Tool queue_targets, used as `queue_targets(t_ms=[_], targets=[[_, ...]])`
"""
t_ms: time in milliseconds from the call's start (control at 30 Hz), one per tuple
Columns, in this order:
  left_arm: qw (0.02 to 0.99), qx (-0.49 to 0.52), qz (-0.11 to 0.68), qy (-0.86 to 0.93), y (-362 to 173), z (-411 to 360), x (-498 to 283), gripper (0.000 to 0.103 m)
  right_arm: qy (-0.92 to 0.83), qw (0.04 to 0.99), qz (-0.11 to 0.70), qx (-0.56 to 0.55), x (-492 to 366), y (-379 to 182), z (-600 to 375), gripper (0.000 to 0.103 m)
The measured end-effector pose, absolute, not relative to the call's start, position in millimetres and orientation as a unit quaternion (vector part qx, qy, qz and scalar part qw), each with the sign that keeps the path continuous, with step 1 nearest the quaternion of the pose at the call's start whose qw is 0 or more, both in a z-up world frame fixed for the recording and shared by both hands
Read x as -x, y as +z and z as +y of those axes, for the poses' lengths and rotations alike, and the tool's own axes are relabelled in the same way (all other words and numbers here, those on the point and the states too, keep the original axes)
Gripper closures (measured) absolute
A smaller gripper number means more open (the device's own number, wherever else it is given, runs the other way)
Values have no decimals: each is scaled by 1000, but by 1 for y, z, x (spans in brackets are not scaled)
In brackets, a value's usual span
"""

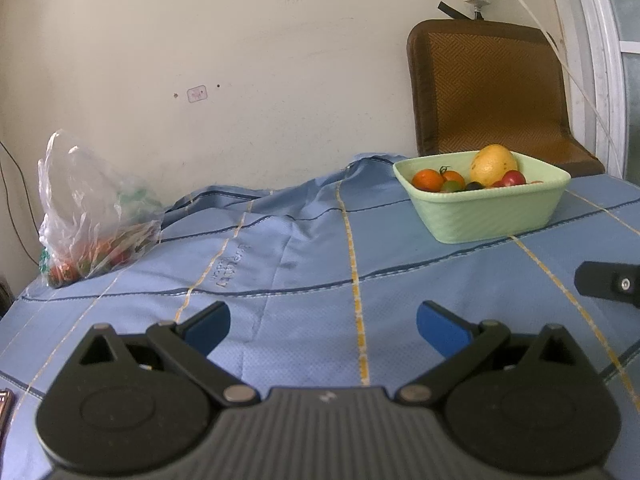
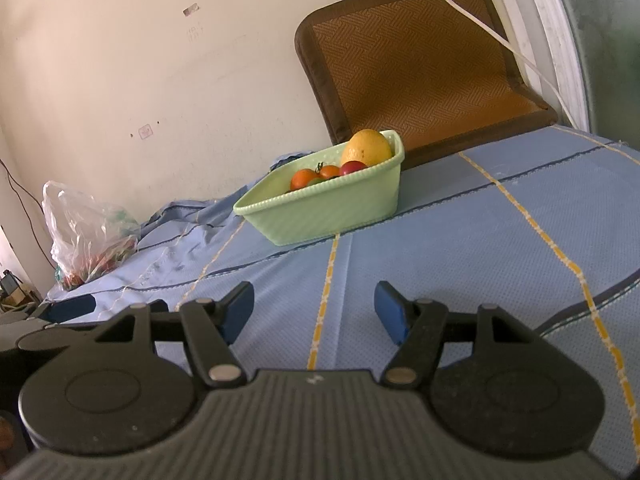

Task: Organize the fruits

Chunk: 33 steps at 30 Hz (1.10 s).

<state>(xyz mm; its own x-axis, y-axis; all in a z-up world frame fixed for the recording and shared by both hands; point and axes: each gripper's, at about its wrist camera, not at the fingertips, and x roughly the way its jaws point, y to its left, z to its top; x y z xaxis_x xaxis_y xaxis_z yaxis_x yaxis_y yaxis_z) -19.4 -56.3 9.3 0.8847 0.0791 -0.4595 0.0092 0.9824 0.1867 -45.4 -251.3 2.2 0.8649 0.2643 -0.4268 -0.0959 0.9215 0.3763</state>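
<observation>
Left wrist view alone shows a dark grape-like fruit in the green basket and the right gripper's tip at its edge. Left gripper and right gripper: fingers apart, empty. The basket with mango lies well beyond the fingers; the plastic bag far left on the blue cloth

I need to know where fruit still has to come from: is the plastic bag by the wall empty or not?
Not empty. Through the clear plastic bag, red and orange fruit shows at the bottom, resting on the blue cloth.
</observation>
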Motion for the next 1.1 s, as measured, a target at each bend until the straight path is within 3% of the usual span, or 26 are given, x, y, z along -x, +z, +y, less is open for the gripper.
queue_targets(t_ms=[1100], targets=[[957,-74,280,8,7,-51,12,0,94,950,242,-175,45,3,-252,33]])
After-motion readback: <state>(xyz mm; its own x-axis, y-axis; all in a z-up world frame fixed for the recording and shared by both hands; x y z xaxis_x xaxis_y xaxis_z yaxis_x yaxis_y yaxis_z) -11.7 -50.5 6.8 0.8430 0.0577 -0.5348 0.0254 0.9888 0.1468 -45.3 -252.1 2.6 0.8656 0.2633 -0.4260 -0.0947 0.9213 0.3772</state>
